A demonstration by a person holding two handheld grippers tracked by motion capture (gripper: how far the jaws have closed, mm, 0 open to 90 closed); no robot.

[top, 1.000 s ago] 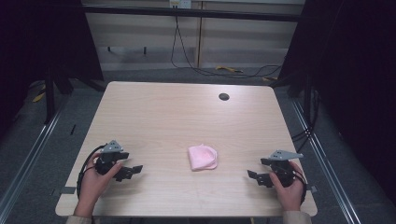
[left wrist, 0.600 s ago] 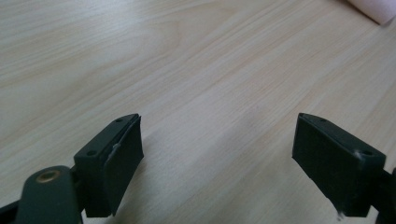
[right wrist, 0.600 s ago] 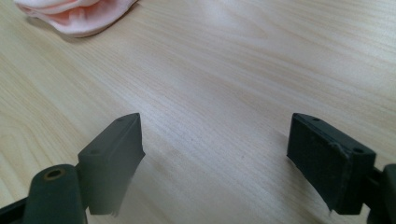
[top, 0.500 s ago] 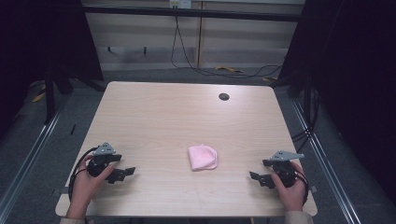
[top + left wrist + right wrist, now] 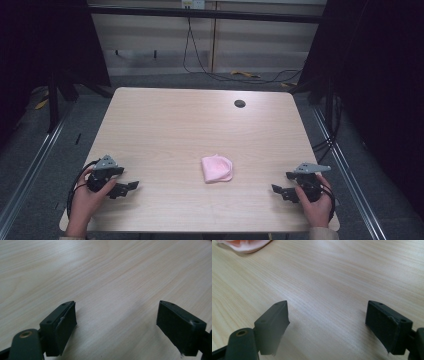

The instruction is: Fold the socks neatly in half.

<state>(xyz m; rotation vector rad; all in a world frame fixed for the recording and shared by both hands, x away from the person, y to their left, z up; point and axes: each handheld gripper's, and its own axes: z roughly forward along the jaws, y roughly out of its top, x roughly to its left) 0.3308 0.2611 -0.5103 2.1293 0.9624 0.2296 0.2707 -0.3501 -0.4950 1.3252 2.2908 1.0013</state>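
Since the earlier frame the left tool (image 5: 131,187) has slid back toward the near left corner of the bench (image 5: 165,125), away from the folded pink cloth (image 5: 217,168); the right tool (image 5: 278,190) has hardly shifted. Both tools rest low over the wood with jaws spread wide and nothing between them, released. The cloth lies flat between the two tools, well apart from each and a little farther from the person. In the right gripper view its pink edge (image 5: 244,245) sits ahead and to the left of the jaws
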